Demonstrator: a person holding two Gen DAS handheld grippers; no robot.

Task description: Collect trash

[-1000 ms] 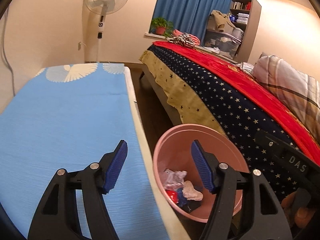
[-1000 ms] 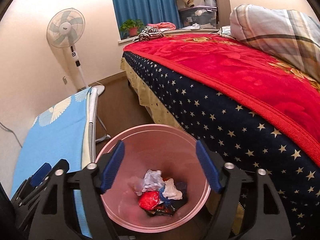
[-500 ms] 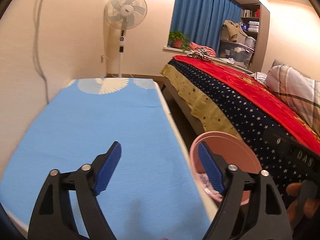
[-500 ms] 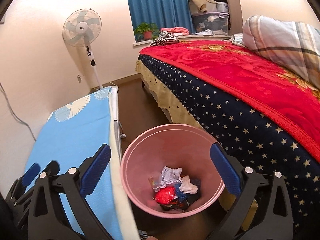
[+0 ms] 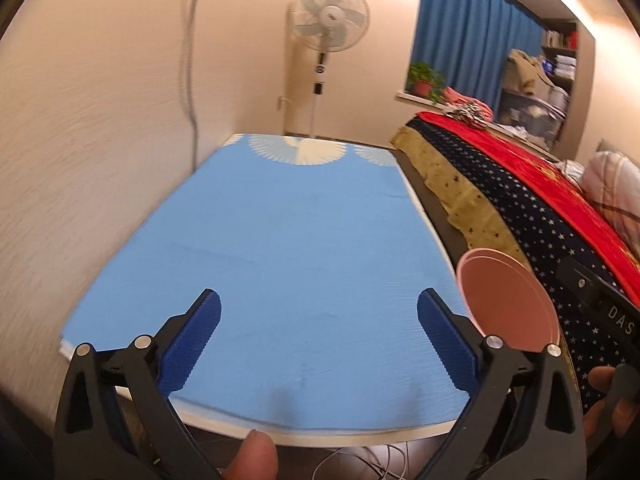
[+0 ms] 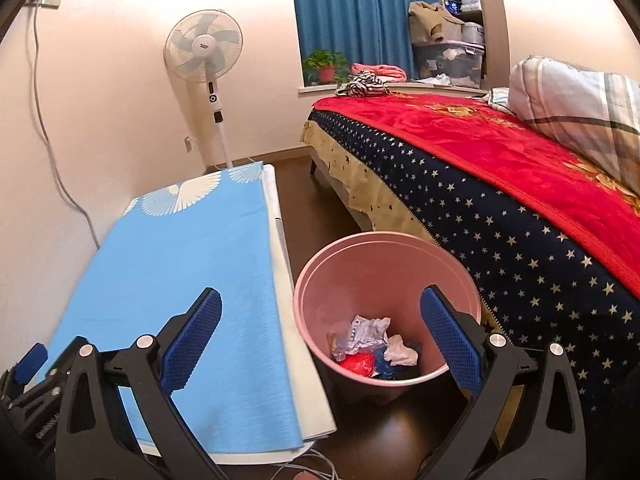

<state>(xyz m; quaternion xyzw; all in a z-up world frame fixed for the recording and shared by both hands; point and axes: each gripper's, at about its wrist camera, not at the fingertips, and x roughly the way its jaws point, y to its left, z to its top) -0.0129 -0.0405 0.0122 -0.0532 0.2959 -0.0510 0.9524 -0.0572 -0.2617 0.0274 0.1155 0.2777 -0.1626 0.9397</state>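
A pink trash bin [image 6: 386, 264] stands on the floor between the blue-covered table [image 6: 180, 272] and the bed [image 6: 520, 200]. Crumpled trash [image 6: 372, 346] lies in its bottom: white, silver, red and blue pieces. My right gripper [image 6: 320, 326] is open and empty, above the table's right edge and the bin's left rim. My left gripper [image 5: 319, 330] is open and empty, over the near end of the table [image 5: 288, 240]. The bin's rim [image 5: 508, 300] shows at the right of the left wrist view. No loose trash shows on the table.
A standing fan [image 6: 204, 48] is by the far wall. A potted plant [image 6: 326, 66] and clothes sit on the windowsill. A plaid pillow [image 6: 580, 112] lies on the bed. Cables [image 5: 360, 466] lie under the table's near edge.
Both grippers have pulled back and swung left, away from above the bin toward the table. The right jaws have opened wider. The trash stays in the bin.
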